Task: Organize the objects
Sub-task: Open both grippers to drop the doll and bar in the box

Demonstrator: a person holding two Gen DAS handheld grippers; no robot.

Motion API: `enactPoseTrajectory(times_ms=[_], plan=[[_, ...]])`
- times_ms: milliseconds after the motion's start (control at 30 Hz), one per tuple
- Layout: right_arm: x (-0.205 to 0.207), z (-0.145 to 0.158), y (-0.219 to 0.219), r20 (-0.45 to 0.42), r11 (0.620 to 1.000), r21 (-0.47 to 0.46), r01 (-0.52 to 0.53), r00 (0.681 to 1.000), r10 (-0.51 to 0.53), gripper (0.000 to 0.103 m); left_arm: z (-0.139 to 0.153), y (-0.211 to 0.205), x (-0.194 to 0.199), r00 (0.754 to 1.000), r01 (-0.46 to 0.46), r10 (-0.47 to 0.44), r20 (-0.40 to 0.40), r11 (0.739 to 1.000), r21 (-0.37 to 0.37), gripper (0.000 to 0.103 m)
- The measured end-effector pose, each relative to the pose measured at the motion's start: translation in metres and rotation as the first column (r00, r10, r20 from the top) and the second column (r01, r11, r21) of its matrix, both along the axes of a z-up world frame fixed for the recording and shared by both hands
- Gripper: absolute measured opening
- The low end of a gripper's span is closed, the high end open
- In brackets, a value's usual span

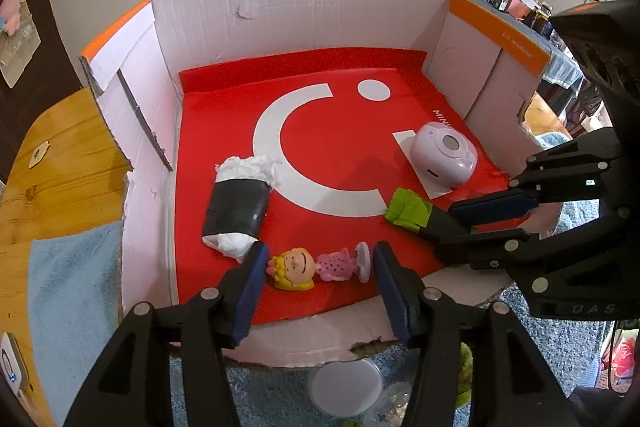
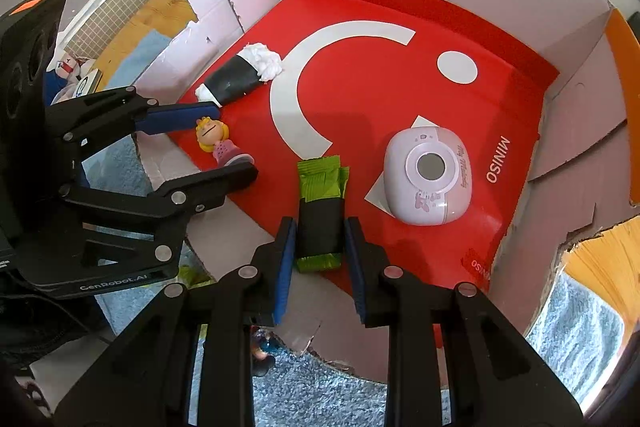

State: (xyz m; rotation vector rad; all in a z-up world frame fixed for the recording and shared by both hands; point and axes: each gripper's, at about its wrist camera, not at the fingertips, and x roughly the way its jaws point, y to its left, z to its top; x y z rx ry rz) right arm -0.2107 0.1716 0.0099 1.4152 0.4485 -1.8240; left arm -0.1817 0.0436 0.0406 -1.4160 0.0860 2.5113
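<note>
red paper lines the box (image 1: 304, 7) on my surface. my left jaws (image 1: 318, 267) stand open around the doll (image 1: 316, 264), not squeezing, so it lies flat. my right jaws (image 2: 320, 239) pinch the green pack (image 2: 322, 215) to set it beside the pink camera (image 2: 428, 177).

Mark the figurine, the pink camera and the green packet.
figurine (image 1: 298, 263): left wrist view, on its face.
pink camera (image 2: 428, 175): right wrist view, beside its round lens.
green packet (image 2: 320, 181): right wrist view, on its bare green end above the black wrap.
</note>
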Motion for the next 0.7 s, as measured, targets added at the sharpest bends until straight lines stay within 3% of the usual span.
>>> enactPoseTrajectory(times_ms=[367,700], plan=[[0.009,0.012,0.004,-0.042,1.0,0.0,0.011,0.999,-0.011,0.024,0.012,-0.006,0.009,1.0,0.0,0.0,-0.022,1.0,0.026,0.057],[0.03,0.032,0.018,-0.118,0.997,-0.038,0.073,0.99,-0.077,0.024,0.042,-0.019,0.045,0.992,-0.011,0.017,-0.125,0.999,0.051,0.065]])
